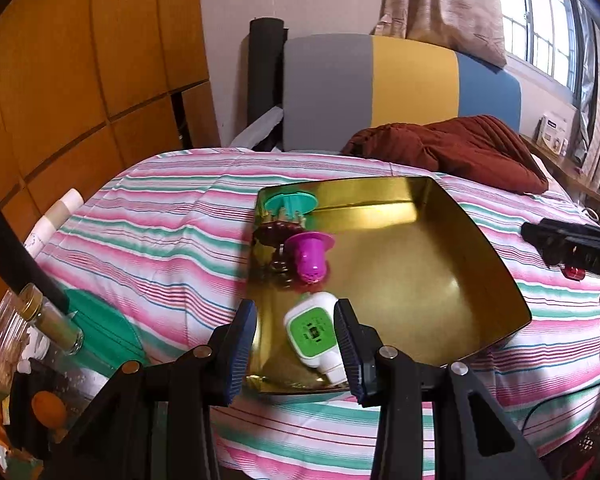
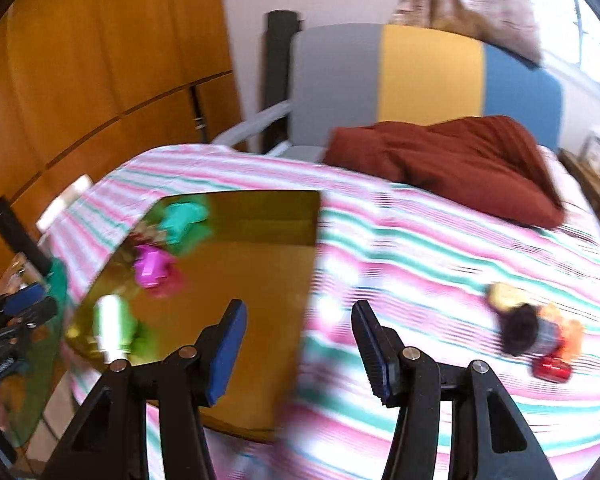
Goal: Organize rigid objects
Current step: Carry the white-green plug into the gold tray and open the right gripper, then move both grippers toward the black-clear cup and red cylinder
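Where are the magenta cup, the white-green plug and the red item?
magenta cup (image 1: 309,258): left wrist view, its side wall.
white-green plug (image 1: 311,330): left wrist view, green face.
red item (image 2: 551,369): right wrist view, its middle.

**Count of things on the bed**

One gold tray (image 1: 432,264), ahead of the left claw. Three items inside: one teal piece (image 1: 292,202) farthest ahead, one magenta cup (image 1: 310,258) nearer, one white-and-green device (image 1: 314,330) just ahead of the pads.

Off to the right of the right claw, a blurred cluster on the striped cover (image 2: 420,264): one red can (image 2: 551,368), one dark item (image 2: 520,330), one yellowish item (image 2: 506,295), one orange item (image 2: 572,336); exact count there unsure.

One brown cushion (image 1: 456,150) far ahead. One small jar (image 1: 54,318) and one orange ball (image 1: 49,407), left of the left claw.
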### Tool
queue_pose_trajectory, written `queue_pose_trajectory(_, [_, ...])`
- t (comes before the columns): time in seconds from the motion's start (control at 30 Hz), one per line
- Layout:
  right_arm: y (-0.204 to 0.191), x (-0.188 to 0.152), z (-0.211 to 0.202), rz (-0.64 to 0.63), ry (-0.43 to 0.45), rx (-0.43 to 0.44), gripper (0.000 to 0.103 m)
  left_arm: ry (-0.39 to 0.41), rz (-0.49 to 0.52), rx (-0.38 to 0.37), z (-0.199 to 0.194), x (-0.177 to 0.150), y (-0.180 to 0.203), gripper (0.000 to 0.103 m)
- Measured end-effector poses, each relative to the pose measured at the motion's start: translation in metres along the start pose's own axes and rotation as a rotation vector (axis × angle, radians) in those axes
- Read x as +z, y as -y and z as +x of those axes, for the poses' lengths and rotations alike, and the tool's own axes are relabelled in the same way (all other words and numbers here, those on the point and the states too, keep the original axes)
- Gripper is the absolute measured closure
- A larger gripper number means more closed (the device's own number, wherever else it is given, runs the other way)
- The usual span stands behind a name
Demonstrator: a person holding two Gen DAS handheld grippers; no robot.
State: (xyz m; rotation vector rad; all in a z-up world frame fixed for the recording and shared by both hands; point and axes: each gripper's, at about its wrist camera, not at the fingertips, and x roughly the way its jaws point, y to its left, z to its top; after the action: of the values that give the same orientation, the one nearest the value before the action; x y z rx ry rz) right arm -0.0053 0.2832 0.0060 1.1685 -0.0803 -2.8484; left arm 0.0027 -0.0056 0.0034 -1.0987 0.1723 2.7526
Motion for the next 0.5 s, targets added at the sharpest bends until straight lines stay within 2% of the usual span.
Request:
queue_pose_trajectory(0.37, [0.108, -0.011, -0.02, 0.134, 0.005, -0.192, 0.047, -0.009, 0.083, -0.037, 0.004, 0.003, 0.037, 0.063])
queue_pose_trajectory(0.5, [0.168, -0.016, -0.025, 0.244, 0.031, -0.312, 0.044, -0.011, 0.097, -0.06, 0.004, 0.008, 0.048, 0.063])
